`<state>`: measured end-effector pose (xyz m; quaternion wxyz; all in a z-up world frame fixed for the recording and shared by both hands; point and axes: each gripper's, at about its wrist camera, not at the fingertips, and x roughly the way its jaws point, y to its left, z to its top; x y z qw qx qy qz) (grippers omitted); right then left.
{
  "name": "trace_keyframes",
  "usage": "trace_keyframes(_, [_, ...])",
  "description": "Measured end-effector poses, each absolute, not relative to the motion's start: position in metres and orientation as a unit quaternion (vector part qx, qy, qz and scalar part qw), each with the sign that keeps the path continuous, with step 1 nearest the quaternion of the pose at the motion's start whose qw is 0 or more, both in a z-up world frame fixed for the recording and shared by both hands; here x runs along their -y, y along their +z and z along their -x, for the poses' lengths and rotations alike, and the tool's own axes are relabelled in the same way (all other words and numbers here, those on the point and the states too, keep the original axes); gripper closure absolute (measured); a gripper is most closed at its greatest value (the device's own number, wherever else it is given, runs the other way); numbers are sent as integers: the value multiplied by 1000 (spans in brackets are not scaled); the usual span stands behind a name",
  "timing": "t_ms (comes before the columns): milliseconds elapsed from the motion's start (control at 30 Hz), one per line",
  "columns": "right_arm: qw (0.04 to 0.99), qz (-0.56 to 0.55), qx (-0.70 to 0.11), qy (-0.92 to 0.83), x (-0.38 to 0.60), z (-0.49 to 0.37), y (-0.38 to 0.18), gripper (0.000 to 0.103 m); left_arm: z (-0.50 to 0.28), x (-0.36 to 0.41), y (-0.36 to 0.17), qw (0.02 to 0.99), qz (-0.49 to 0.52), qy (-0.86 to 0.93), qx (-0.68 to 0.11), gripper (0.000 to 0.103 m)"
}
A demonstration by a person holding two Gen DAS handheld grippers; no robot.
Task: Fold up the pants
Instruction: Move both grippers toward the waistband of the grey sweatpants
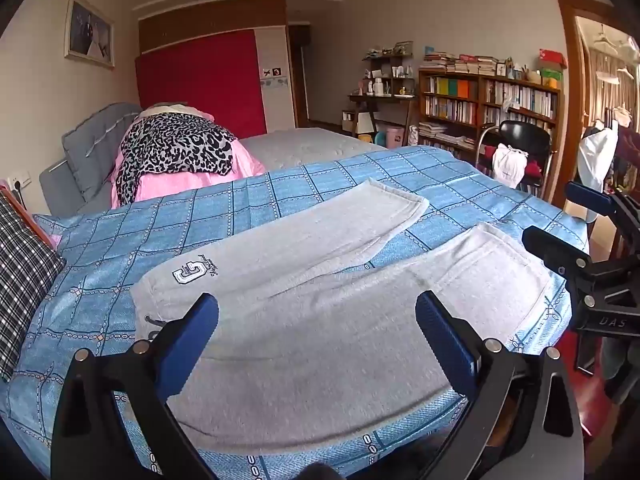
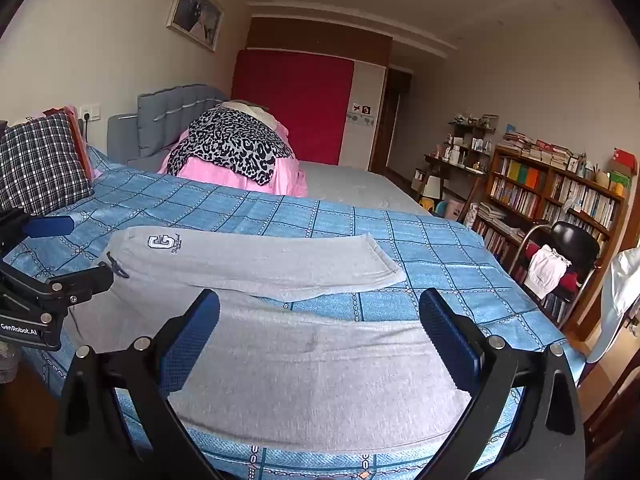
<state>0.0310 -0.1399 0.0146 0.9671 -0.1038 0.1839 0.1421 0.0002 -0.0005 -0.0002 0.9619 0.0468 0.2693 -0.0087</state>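
- The grey pants (image 1: 304,280) lie spread flat on the blue checked bedspread (image 1: 240,204) of the bed, unfolded, the 2 legs apart in a V.
- Waistband with drawstring sits at the left end; a "C" patch (image 1: 187,273) marks the far leg near the waist.
- The far leg's cuff (image 2: 380,260) points right; the near leg runs along the bed's near edge.
- Left claw (image 1: 316,320): released, jaws spread wide, nothing between the blue pads; it hovers over the near leg close to the waist, tilted downward.
- Right claw (image 2: 318,320): released too, jaws wide and empty, hovering over the near leg further toward its cuff.
- Each claw shows at the edge of the other's view, well apart.
- A plaid pillow (image 2: 40,160) rests at the head of the bed; a leopard-print cloth over pink bedding (image 1: 176,152) sits behind.
- A bookshelf (image 1: 488,100) and a black chair (image 2: 568,248) stand to the right.
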Motion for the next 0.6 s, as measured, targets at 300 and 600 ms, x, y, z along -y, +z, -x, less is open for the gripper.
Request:
trace_keyframes(300, [968, 100, -183, 141, 139, -30, 17, 2, 3, 3, 2, 964, -46, -8, -260, 5])
trace_keyframes(600, [968, 93, -185, 144, 143, -34, 18, 2, -2, 1, 1, 966, -53, -1, -254, 5])
